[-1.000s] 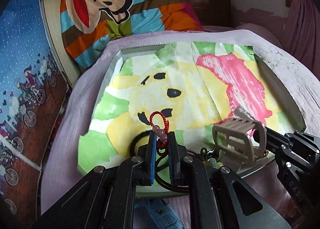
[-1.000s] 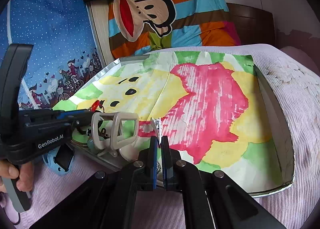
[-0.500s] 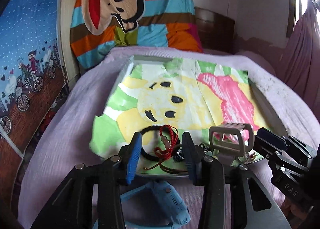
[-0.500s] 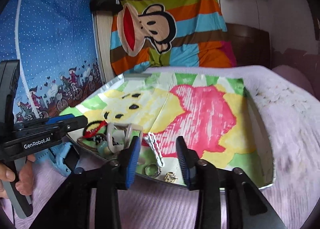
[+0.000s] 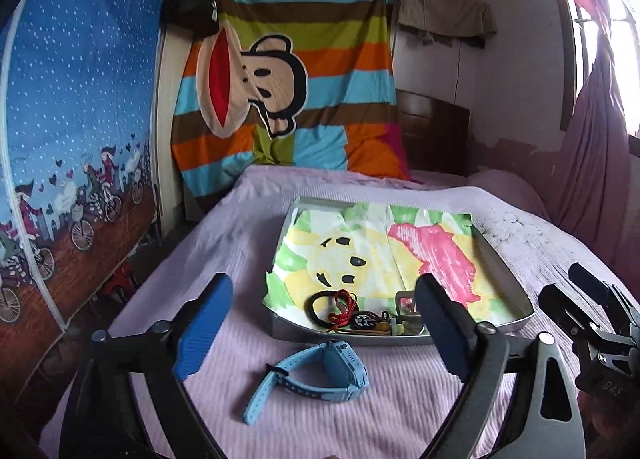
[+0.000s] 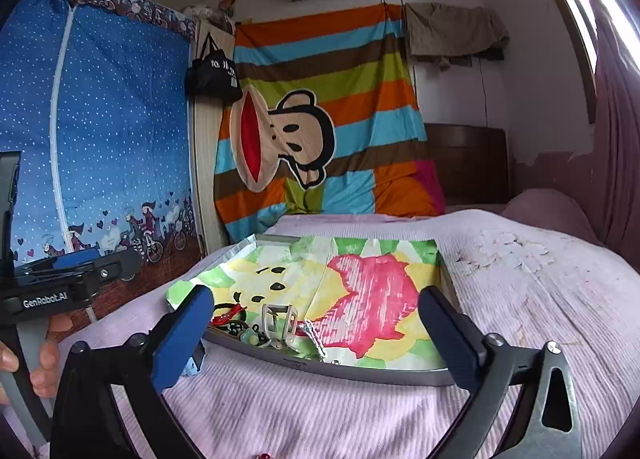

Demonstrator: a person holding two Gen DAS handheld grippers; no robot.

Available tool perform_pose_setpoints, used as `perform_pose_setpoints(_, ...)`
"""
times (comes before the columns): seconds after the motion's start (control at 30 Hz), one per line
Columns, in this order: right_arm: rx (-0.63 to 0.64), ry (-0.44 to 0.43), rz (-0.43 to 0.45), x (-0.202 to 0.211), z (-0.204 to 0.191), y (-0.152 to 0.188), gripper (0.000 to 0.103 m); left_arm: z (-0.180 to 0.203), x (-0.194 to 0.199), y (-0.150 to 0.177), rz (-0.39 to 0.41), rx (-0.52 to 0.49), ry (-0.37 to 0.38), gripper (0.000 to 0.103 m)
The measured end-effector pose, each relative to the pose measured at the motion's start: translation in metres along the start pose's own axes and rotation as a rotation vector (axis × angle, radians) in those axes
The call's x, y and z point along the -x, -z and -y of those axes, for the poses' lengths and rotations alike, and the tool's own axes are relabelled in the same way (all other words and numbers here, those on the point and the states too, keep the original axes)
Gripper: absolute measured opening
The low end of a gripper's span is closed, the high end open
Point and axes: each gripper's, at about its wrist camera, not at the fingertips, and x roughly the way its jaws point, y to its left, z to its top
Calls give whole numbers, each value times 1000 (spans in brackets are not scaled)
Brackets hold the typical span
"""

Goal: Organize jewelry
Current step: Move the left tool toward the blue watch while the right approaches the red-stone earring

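A metal tray (image 5: 520, 301) lined with a painted paper sits on the bed; it also shows in the right wrist view (image 6: 360, 371). Jewelry lies at its near end: a red cord bracelet (image 5: 343, 309), a black hair band (image 5: 316, 309), a beige hair clip (image 6: 280, 319) and a white chain (image 6: 314, 335). A blue watch (image 5: 320, 373) lies on the bedspread in front of the tray. My left gripper (image 5: 324, 335) is open and empty, raised above the watch. My right gripper (image 6: 316, 335) is open and empty, raised before the tray's near edge.
The bed has a lilac bedspread (image 5: 224, 251). A striped monkey blanket (image 5: 288, 91) hangs at the head. A blue wardrobe cover (image 5: 72, 139) stands at the left. A pink curtain (image 5: 592, 179) hangs at the right.
Both grippers have opened wide and drawn back and up from the tray. The left let go of the red cord bracelet; the right let go of the white chain. Both pieces lie in the tray.
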Motion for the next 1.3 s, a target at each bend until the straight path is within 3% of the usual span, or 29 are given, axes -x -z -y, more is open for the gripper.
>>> perform_pose_setpoints(0.43,-23,37,111,59,-14,9,103,-5,70,19,109,-17,-52,100)
perform_pose_setpoints(0.7,-13,17,112,78,-19,21,103,-13,92,35,88,-19,-41,100)
perform_pose_setpoints(0.87,8,17,77,78,-20,32,103,-12,92,46,51,-49,-31,100)
perform_pose_setpoints(1.03,-1,8,-16,68,-18,46,103,-11,82,58,-9,-93,-26,100)
perform_pose_setpoints(1.23,-73,-36,-166,44,-8,61,103,-20,54,65,-176,-79,82,100)
perform_pose_setpoints(1.3,-81,-39,-207,37,-7,66,103,-24,47,65,-198,-69,86,100)
